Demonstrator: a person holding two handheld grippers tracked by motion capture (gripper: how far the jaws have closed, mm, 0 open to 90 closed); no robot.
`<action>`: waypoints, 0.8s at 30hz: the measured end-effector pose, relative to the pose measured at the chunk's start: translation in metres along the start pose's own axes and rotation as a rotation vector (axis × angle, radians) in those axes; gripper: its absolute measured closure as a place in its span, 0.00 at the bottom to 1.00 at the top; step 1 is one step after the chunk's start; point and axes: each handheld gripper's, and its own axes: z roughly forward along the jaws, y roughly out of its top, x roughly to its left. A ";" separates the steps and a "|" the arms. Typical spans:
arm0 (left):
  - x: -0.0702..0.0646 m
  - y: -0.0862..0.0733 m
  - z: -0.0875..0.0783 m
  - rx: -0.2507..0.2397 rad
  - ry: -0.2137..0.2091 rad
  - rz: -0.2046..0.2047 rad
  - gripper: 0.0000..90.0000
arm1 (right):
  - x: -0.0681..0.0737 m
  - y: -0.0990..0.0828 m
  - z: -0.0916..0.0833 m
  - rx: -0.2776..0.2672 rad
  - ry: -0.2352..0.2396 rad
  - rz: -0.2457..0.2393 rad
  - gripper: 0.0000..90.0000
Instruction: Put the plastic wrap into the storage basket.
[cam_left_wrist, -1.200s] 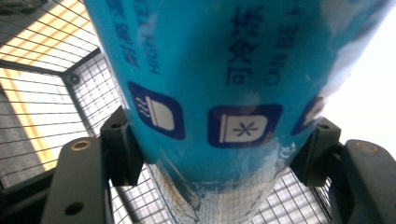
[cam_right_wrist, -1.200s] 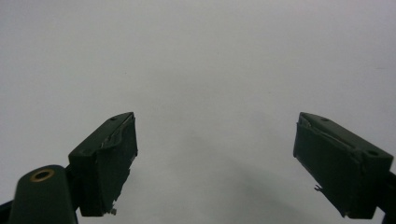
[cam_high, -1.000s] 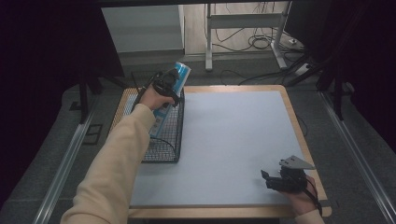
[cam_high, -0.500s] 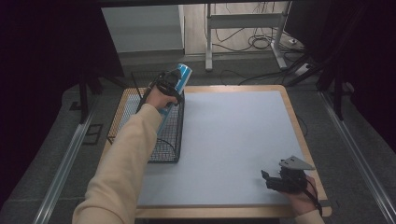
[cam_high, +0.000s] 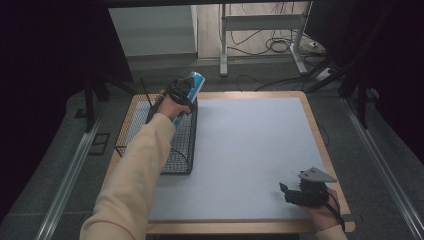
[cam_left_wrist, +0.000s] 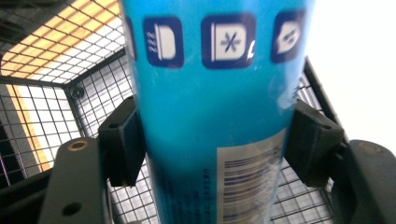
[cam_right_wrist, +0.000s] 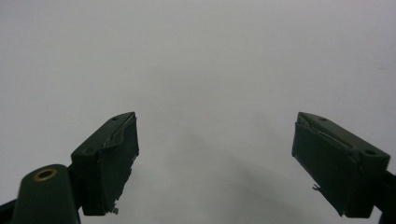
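Observation:
A long blue package (cam_high: 194, 81) with white pictograms and a barcode label (cam_left_wrist: 215, 93) hangs tilted over the far end of a black wire basket (cam_high: 150, 145). My left gripper (cam_high: 180, 94) holds it. In the left gripper view both black pads (cam_left_wrist: 123, 140) press its sides, and the jaws have just been opening slightly with the package still between them. The basket mesh (cam_left_wrist: 42, 116) lies below. My right gripper (cam_high: 289, 193) rests low over the grey mat near the front right corner, open (cam_right_wrist: 215, 154) with nothing between its jaws.
The grey mat (cam_high: 250, 145) covers a wooden-edged table (cam_high: 320, 135), with the basket along its left side. Beyond the far edge are metal desk legs and cables (cam_high: 270, 45) on the floor. Metal rails (cam_high: 65, 185) run beside the table.
The left hand has shifted slightly toward the far right with the blue package, which now stands a little steeper over the basket. The right gripper has not moved.

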 end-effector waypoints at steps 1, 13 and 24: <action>0.000 0.000 -0.005 -0.021 0.000 -0.006 0.32 | 0.000 0.000 0.000 0.000 0.000 0.000 0.16; -0.008 -0.026 -0.053 -0.123 -0.078 0.003 0.19 | 0.000 0.000 -0.001 0.001 0.007 0.003 0.16; -0.040 -0.072 -0.089 -0.245 -0.226 0.087 0.20 | 0.003 0.002 -0.002 -0.017 0.012 0.005 0.15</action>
